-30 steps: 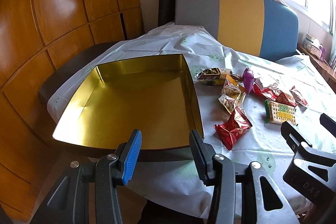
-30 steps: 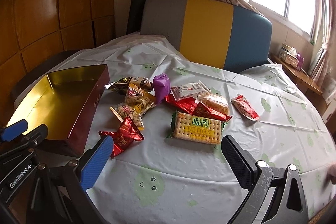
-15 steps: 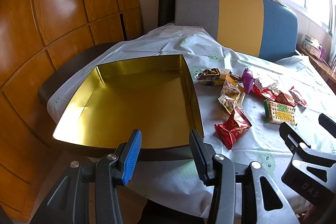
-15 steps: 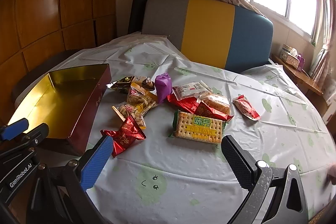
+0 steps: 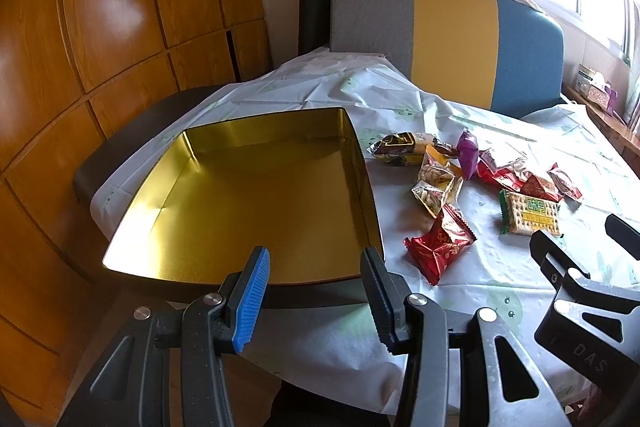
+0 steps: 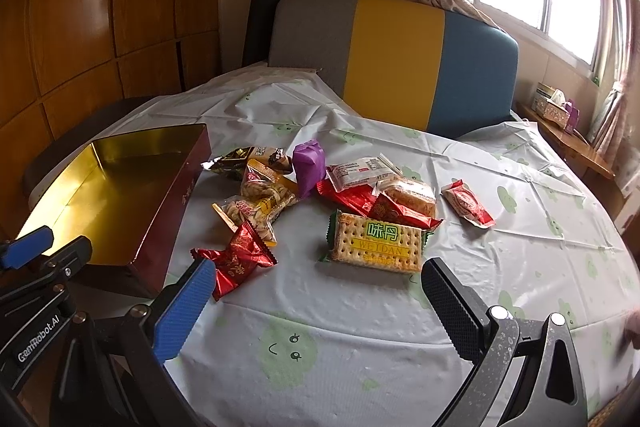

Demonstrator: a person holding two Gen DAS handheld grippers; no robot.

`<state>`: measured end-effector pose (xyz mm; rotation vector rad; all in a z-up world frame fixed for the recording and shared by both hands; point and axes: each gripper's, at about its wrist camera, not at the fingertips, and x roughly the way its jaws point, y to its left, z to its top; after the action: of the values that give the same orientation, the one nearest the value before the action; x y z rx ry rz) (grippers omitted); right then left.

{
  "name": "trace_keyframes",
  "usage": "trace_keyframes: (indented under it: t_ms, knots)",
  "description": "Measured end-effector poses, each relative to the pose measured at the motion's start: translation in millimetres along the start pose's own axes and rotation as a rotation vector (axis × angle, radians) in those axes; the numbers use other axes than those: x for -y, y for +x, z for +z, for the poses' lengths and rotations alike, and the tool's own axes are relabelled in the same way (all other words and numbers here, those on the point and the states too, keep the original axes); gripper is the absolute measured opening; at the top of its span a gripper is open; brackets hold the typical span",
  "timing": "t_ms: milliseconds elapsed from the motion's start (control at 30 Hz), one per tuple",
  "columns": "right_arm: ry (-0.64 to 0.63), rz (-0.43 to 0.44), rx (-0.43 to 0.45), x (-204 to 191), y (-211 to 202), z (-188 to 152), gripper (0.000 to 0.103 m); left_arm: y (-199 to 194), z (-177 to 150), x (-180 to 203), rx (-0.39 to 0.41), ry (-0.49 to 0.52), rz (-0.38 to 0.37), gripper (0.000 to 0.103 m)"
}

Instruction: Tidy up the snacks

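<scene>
An empty tin box [image 5: 256, 195] with a gold inside and dark red outer wall [image 6: 176, 211] sits at the table's left. Right of it lies a heap of snacks: a red wrapped sweet [image 6: 236, 263], a cracker pack [image 6: 376, 243], peanut packets [image 6: 260, 199], a purple packet [image 6: 309, 165], a lone red packet [image 6: 468, 205]. My left gripper [image 5: 316, 267] hovers open at the tin's near rim, nothing between its fingers. My right gripper [image 6: 320, 283] stands wide open just in front of the cracker pack and the red sweet, touching neither.
A white tablecloth [image 6: 400, 327] with green prints covers the table. A grey, yellow and blue seat back [image 6: 400, 55] stands behind it. Wooden panels [image 5: 100, 27] line the left wall. A tissue box [image 6: 554, 103] rests on the window ledge at right.
</scene>
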<state>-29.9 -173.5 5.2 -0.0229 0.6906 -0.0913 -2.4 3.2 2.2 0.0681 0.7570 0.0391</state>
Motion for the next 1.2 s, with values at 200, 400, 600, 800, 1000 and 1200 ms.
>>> trace_keyframes:
  t_ms: [200,400,600,800,1000,1200]
  knots:
    - [0.001,-0.001,0.000,1.1,-0.1,-0.2,0.103,-0.1,0.0,1.2,-0.002,0.007,-0.004,0.048]
    - [0.007,-0.001,0.000,4.2,-0.1,-0.4,0.103,0.2,0.4,3.5,-0.004,0.018,-0.016,0.048]
    - [0.016,-0.001,0.001,12.9,1.7,2.9,0.103,-2.8,0.8,6.5,-0.007,0.034,-0.091,0.048]
    - [0.046,0.013,-0.019,35.6,8.7,12.9,0.103,-2.2,2.0,16.7,-0.041,0.053,-0.212,0.051]
    - [0.079,0.055,-0.069,77.7,23.2,35.4,0.103,-0.5,1.7,39.4,-0.055,0.114,-0.274,0.051]
    - [0.106,0.117,-0.190,137.9,60.2,59.4,0.103,12.8,11.9,57.6,-0.130,0.158,-0.390,0.051]
